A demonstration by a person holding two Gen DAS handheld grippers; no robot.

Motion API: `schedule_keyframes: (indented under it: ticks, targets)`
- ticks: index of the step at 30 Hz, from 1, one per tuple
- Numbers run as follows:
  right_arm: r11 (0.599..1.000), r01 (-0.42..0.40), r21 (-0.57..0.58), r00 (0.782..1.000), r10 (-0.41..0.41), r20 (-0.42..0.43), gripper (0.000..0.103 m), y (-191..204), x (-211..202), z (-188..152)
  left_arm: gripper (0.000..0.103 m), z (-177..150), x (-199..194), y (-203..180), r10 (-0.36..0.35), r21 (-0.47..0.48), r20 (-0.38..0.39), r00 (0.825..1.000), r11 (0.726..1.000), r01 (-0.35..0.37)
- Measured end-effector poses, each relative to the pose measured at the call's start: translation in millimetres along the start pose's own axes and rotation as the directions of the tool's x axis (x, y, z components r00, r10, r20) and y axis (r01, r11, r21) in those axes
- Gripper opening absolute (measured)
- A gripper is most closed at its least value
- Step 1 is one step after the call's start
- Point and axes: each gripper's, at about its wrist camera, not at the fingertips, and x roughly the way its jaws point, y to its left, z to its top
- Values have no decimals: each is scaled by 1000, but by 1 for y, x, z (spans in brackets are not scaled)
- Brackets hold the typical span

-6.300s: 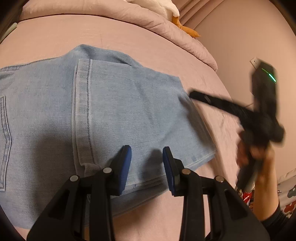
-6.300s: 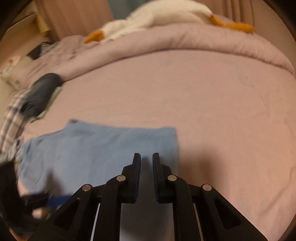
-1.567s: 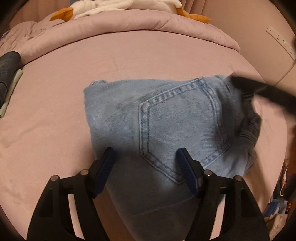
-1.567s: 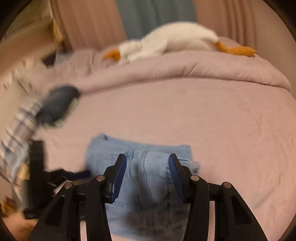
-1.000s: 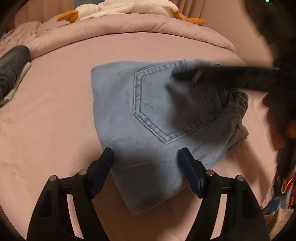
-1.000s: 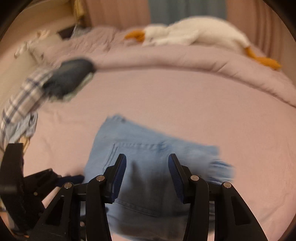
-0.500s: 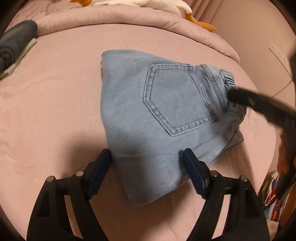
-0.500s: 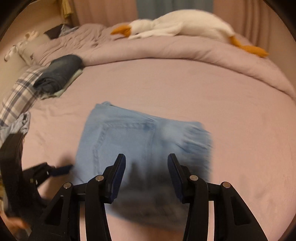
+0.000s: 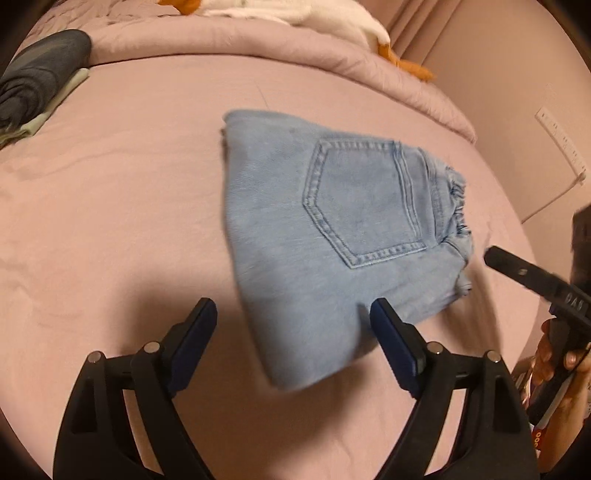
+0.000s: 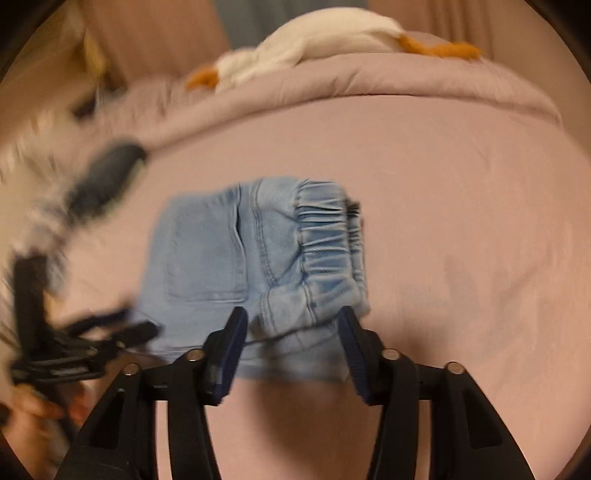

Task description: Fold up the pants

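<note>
Light blue jeans [image 9: 332, 229] lie folded into a compact packet on the pink bed sheet [image 9: 110, 184], back pocket up and elastic waistband to the right. My left gripper [image 9: 291, 314] hovers over the packet's near corner; its jaws are opening and the pads touch no cloth. In the right wrist view the jeans [image 10: 229, 251] show their gathered waistband. My right gripper [image 10: 292, 321] hangs above that end, jaws opening, gripping nothing. One of its fingers [image 9: 517, 267] shows just right of the waistband. The left gripper [image 10: 125, 325] is a blur at the left.
A dark folded garment [image 9: 37, 85] rests on a pale green cloth at the far left. A bunched pink quilt [image 9: 258, 40] with a white plush goose [image 9: 295, 14] lines the back. The bed's edge and a wall socket strip [image 9: 561, 144] are on the right.
Both grippers' jaws have spread wider. The right gripper swung off the top of the jeans to the waistband side. The left gripper drew back a little; the packet lies let go.
</note>
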Motion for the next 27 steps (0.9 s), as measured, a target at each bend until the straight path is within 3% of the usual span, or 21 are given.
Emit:
schedule_keyframes:
  ticks: [3, 6, 10, 12, 16, 21, 23, 27]
  targets:
    - [979, -121, 166, 992, 113, 60, 63, -33, -16, -14, 85, -7, -9, 17, -63, -74, 11, 998, 995, 63]
    - [910, -250, 332, 968, 230, 97, 70, -68, -13, -27, 85, -13, -9, 35, -138, -180, 21, 990, 974, 140]
    - [836, -298, 462, 953, 290, 89, 70, -89, 7, -34, 85, -6, -3, 45, -220, -277, 42, 975, 934, 223]
    - [826, -309, 472, 948, 310, 78, 70, -89, 17, -28, 85, 1, 3, 45, -259, -304, 42, 965, 917, 259]
    - [839, -310, 447, 944, 328, 37, 70, -80, 36, -14, 85, 18, 12, 43, -285, -308, 27, 958, 910, 279]
    - [851, -342, 399, 923, 383, -25, 72, -71, 53, 1, 85, 29, 18, 42, -304, -289, 15, 953, 911, 295]
    - [865, -341, 368, 923, 383, -46, 79, -64, 58, 7, 85, 35, 24, 38, -302, -271, 12, 953, 917, 294]
    - [892, -329, 310, 929, 365, -64, 81, -56, 65, 17, 86, 46, 35, 30, -296, -242, 12, 955, 926, 290]
